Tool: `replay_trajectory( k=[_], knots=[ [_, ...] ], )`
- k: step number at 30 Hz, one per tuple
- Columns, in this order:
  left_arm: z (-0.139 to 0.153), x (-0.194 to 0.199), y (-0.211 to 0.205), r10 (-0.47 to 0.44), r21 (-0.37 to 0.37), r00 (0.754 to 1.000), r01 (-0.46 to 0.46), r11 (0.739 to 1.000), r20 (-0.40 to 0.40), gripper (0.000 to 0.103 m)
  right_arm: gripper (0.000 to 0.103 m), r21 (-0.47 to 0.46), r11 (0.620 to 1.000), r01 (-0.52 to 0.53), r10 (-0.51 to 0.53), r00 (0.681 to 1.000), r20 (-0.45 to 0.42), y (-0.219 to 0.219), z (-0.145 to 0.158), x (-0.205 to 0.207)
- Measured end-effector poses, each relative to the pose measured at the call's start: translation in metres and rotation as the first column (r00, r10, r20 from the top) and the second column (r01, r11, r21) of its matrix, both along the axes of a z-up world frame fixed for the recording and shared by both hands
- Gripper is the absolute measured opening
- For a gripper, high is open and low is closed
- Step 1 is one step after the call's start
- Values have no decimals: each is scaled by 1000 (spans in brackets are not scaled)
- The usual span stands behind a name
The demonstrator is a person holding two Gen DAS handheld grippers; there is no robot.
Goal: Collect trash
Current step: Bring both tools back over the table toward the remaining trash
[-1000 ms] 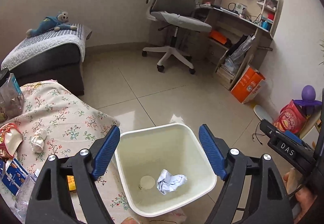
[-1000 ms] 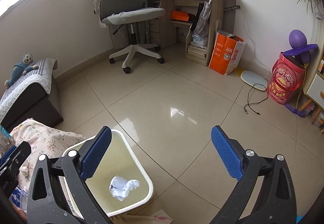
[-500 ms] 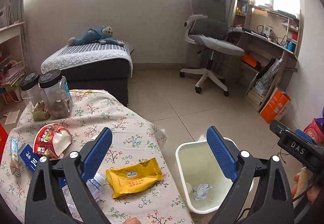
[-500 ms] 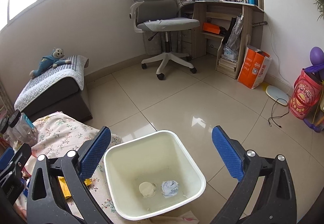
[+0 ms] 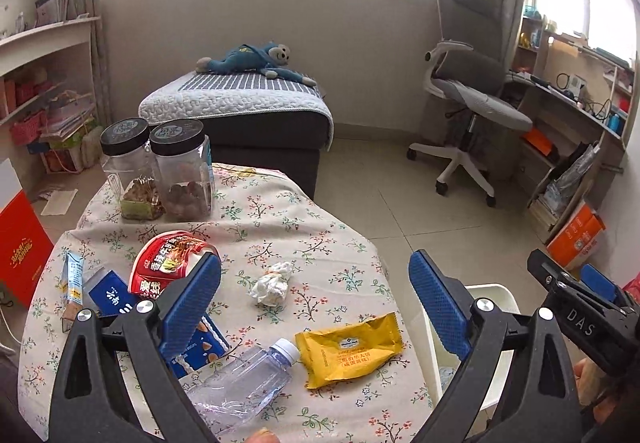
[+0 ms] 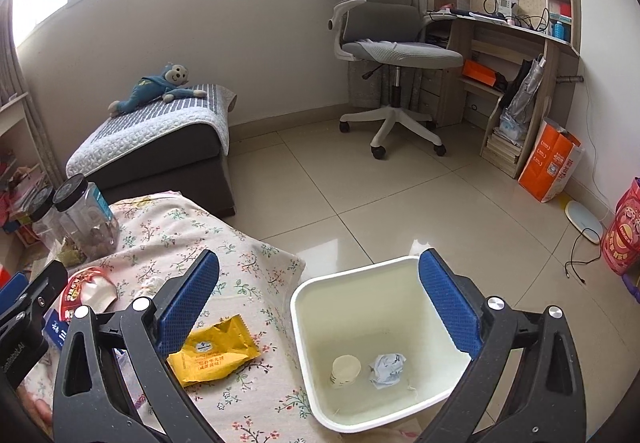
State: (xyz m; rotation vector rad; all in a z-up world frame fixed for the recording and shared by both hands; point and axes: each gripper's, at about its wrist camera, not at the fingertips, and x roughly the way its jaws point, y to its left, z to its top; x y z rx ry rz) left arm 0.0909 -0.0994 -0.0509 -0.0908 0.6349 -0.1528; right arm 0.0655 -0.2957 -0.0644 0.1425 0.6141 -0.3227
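My left gripper [image 5: 316, 293] hangs open over the flowered table [image 5: 280, 227], nothing between its jaws. Below it lie a crumpled tissue [image 5: 271, 282], a yellow snack packet [image 5: 349, 347], an empty clear bottle [image 5: 240, 387] and a red torn wrapper [image 5: 168, 263]. My right gripper [image 6: 320, 297] is open too, above the gap between table and white bin [image 6: 384, 347]. In the bin sit a paper cup [image 6: 345, 370] and a crumpled paper ball [image 6: 387, 369]. The yellow packet [image 6: 214, 357] lies beside the right gripper's left finger.
Two black-lidded jars [image 5: 160, 171] stand at the table's far side, blue boxes [image 5: 110, 297] at its left. A dark ottoman [image 5: 240, 123] with a blue plush monkey, an office chair [image 6: 388, 55], a desk [image 6: 512, 55] and an orange bag [image 6: 550, 163] ring the tiled floor.
Both views have swung left, from the bin toward the table. The left gripper, earlier over the bin, now hangs over the table's trash; the right gripper now frames the bin.
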Motion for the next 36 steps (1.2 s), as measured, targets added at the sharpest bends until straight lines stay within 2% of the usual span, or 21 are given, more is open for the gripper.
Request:
replay_trajectory(
  k=[12,21,25,30,33,36],
  knots=[
    [-11,9,61,111,29,993,-110,993,-41,92,96,-5,991,-132,132,991,-18,63,-4,24],
    [-16,14,113,214,46,975,-212,976,-63,92,96,-9,975,-220,220,975,-30,112,-11,39],
    [-23,17,140,269,52,958,-265,963,-95,92,96,-2,966,-258,258,965,-38,135,-16,45],
    [-39,23,180,339,59,926,-334,941,-164,92,96,3,945,-327,326,944,-48,166,-24,53],
    [-49,29,205,375,52,901,-373,926,-217,92,96,-11,923,-384,382,921,-73,187,-30,57],
    [-65,40,228,365,38,877,-372,927,-312,92,96,-36,892,-451,445,888,-115,209,-40,60]
  ],
)
